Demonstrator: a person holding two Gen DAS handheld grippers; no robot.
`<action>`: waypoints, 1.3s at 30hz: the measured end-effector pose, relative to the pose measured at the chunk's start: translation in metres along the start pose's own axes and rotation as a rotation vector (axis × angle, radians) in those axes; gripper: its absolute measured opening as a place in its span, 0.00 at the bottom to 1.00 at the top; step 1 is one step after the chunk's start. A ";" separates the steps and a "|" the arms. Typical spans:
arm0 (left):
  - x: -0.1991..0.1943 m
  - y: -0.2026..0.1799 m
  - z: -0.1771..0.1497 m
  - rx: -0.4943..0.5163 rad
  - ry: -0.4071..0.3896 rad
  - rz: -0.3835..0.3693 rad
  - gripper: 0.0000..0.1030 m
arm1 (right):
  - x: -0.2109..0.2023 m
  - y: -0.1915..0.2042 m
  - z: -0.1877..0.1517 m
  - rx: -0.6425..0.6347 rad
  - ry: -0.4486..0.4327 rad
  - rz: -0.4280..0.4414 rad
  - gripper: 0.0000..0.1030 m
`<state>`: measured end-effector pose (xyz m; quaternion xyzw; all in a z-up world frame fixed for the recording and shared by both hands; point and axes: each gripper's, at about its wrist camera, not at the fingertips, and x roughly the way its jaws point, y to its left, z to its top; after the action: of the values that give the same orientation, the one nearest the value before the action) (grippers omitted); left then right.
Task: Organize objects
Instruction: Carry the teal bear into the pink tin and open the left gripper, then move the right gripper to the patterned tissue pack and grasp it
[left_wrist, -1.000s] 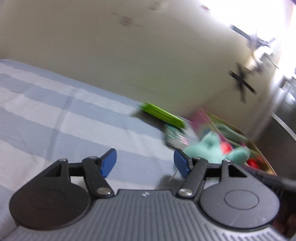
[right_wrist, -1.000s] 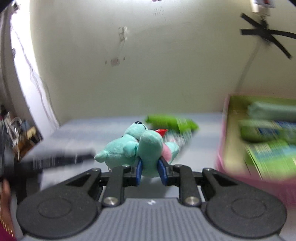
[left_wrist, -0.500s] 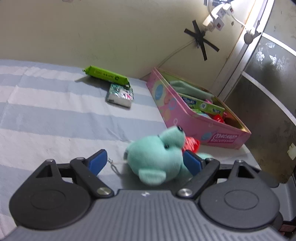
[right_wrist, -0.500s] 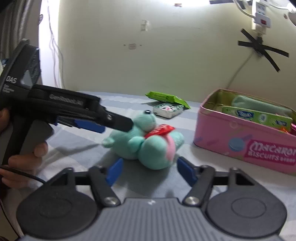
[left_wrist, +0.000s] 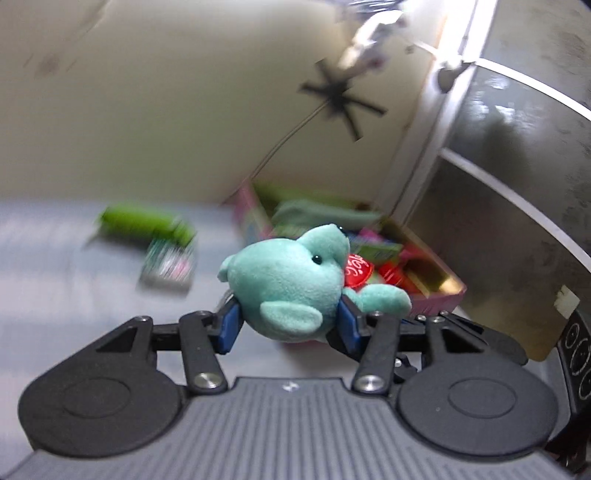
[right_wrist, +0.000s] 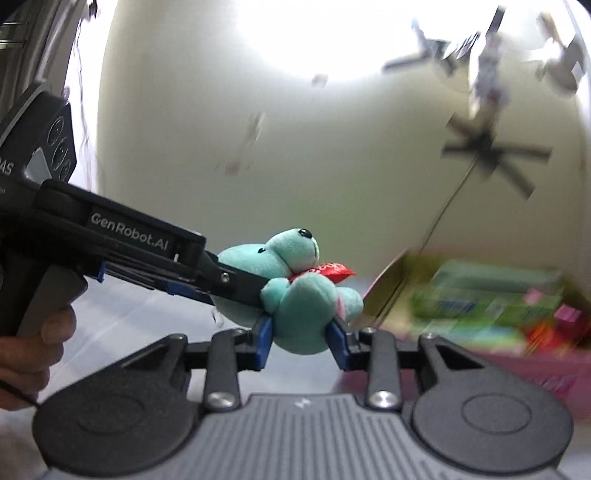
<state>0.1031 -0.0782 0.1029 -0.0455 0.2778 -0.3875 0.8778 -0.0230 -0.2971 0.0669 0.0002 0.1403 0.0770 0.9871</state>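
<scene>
Plainly the teal plush bear (left_wrist: 291, 284) hung in the air between both tools — the left gripper (left_wrist: 288, 325) closing on its head, the right gripper (right_wrist: 301, 338) closing on its rump, pads pressed into the fur at each end. Its long axis ran from one gripper to the other, and the pink tin (left_wrist: 436, 295) lay just beyond it, open side up — nearer the right hand's end, I judged

Heavy motion blur on both backgrounds; plush toy (left_wrist: 284, 284) and fingers (left_wrist: 231, 325) stay sharp. Blown-out glare on wall (right_wrist: 314, 44) in right view. Dim, soft indoor light elsewhere. Fisheye bending at edges.
</scene>
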 end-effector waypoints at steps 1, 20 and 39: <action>0.007 -0.009 0.008 0.023 -0.006 -0.004 0.54 | -0.001 -0.008 0.003 0.001 -0.021 -0.025 0.31; 0.122 -0.064 0.022 0.197 0.017 0.218 0.62 | 0.039 -0.086 -0.031 0.248 -0.012 -0.253 0.52; 0.026 -0.010 -0.030 0.135 0.071 0.436 0.69 | 0.002 -0.019 -0.055 0.380 0.077 -0.120 0.52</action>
<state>0.0957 -0.0996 0.0687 0.0880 0.2850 -0.2079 0.9316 -0.0330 -0.3167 0.0129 0.1751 0.1897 -0.0100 0.9660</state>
